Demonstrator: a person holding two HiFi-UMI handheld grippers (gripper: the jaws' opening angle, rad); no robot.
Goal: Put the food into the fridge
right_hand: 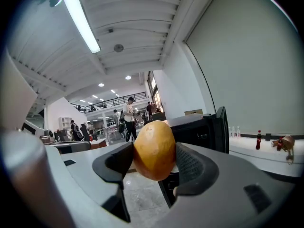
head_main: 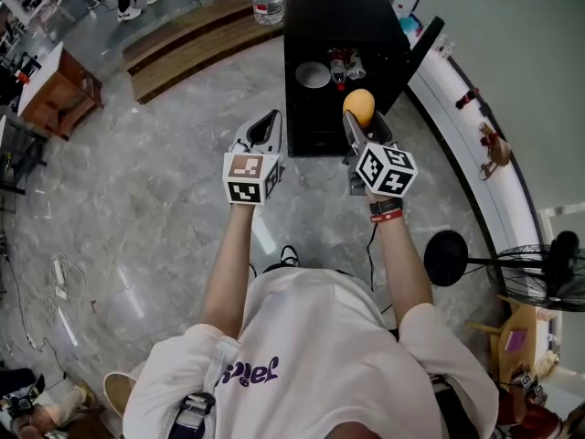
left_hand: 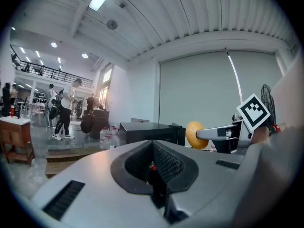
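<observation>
Right tongs (head_main: 364,122) pinch an orange-yellow fruit (head_main: 359,106) across its middle, one jaw on each flank, and both ends of the fruit stick out above and below the pads (right_hand: 192,163). Left tongs (head_main: 263,128) are pressed together with nothing between them, held level beside the right ones and apart from them.

The fruit is in the air, off any shelf, in front of the open black fridge (head_main: 338,26) and near the front edge of its upper shelf. The door (head_main: 422,48) is swung out to the right. A white bowl (head_main: 313,74) and a small bottle (head_main: 340,67) already sit on that shelf, bowl toward the left side, bottle just right of it.

Handling, as a guess: the fruit is egg-shaped with smooth, matte, slightly mottled skin. It looks firm but bruisable and fairly light. A rounded body can roll or squirt out of a flat pinch, so hold the widest part, as now, with moderate squeeze. The ribbed dark rubber pads help the grip. It may roll once set down, so place it away from the shelf's front edge, clear of the bowl.

Materials: the tongs (right_hand: 153,163) are grey moulded plastic with black textured pads. The fridge is a matte black box with hard edges. The floor (head_main: 137,199) is glossy grey marble-look tile.

In the left gripper view, the closed tongs (left_hand: 153,167) show a thin seam only, and the fruit (left_hand: 194,134) is visible beyond them.
</observation>
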